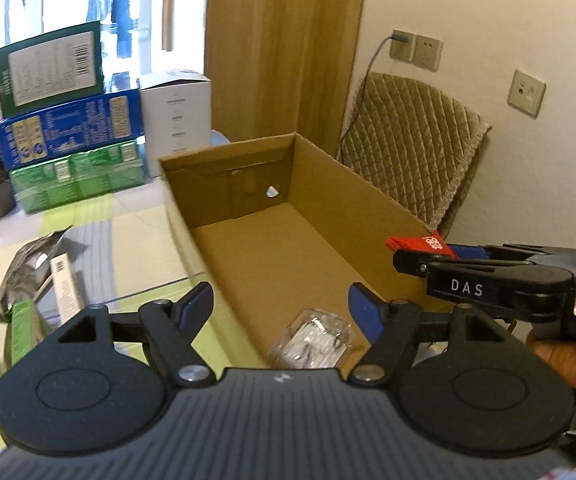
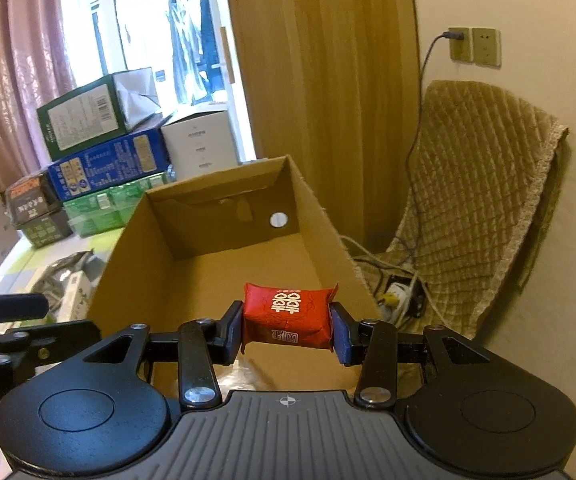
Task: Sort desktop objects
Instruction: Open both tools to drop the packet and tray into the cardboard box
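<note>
An open cardboard box (image 1: 328, 184) (image 2: 140, 248) stands on the table ahead of both grippers. A clear plastic packet (image 1: 312, 340) lies on its floor at the near end. My left gripper (image 1: 280, 304) is open above the box's near left wall, with nothing between its blue-padded fingers. My right gripper (image 2: 287, 328) is shut on a red packet with white characters (image 2: 288, 316) and holds it over the near end of the box. In the left wrist view the right gripper (image 1: 412, 258) reaches in from the right, the red packet (image 1: 420, 244) showing at its tip.
Left of the box lie a silver foil bag (image 1: 28, 268), a white carton (image 1: 64, 284) and a green packet (image 1: 22, 324). Stacked green, blue and white boxes (image 1: 72, 132) stand at the table's far side. A quilted chair (image 2: 476, 184) and wall sockets are on the right.
</note>
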